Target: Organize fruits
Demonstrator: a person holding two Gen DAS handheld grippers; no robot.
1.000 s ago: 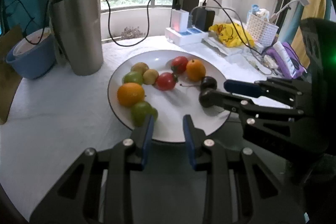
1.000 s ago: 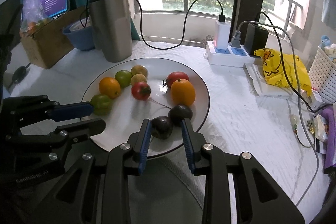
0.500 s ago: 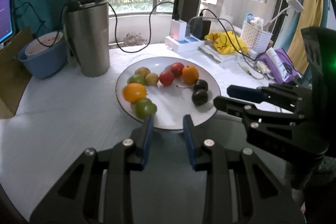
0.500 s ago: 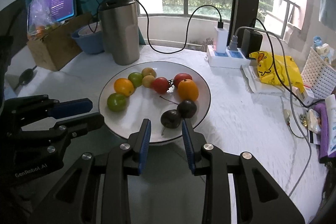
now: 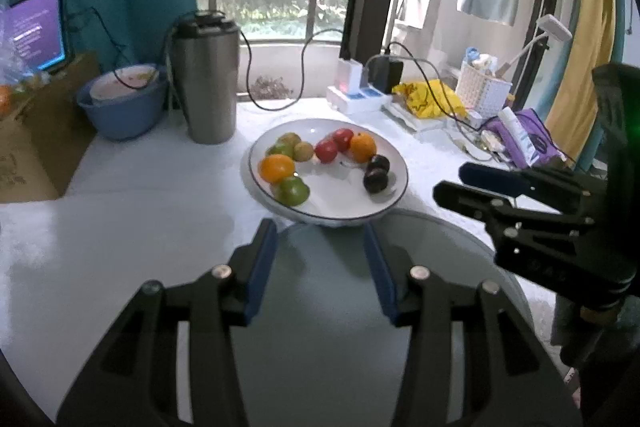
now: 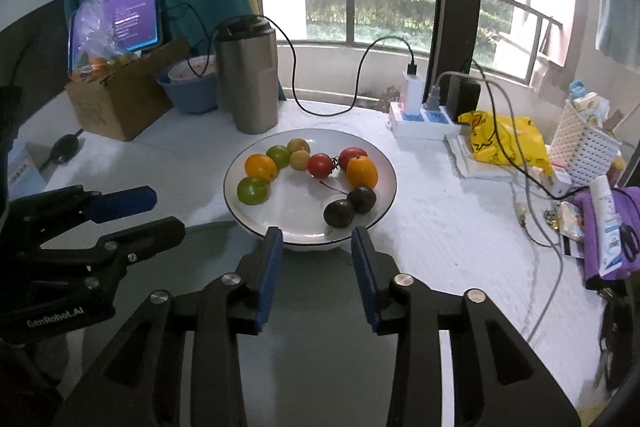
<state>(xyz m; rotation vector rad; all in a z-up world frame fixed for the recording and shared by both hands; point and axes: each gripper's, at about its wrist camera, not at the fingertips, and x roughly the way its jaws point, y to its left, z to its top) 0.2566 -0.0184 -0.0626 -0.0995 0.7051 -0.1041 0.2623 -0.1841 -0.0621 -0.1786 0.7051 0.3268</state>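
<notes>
A white plate [image 6: 384, 163] with a dark rim holds several fruits in an arc: green ones [image 6: 252, 190], an orange [image 6: 261, 167], red tomatoes [image 6: 320, 165], an orange fruit [image 6: 361, 171] and two dark plums [image 6: 339, 213]. The plate also shows in the left wrist view [image 5: 340, 203]. My left gripper [image 5: 320, 231] is open and empty, just short of the plate's near rim. My right gripper [image 6: 316, 237] is open and empty at the near rim, in front of the plums.
A steel tumbler [image 6: 248, 75], a blue bowl [image 6: 192, 87] and a cardboard box [image 6: 120, 99] stand at the back left. A power strip [image 6: 424, 115], yellow bag [image 6: 504, 139], white basket [image 6: 588, 147] and purple items [image 6: 608, 227] crowd the right. A grey glass surface [image 6: 320, 347] lies below the grippers.
Both grippers have drawn back from the plate and risen. The right gripper was around a dark plum and has left it on the plate. Both sets of fingers stand wider apart.
</notes>
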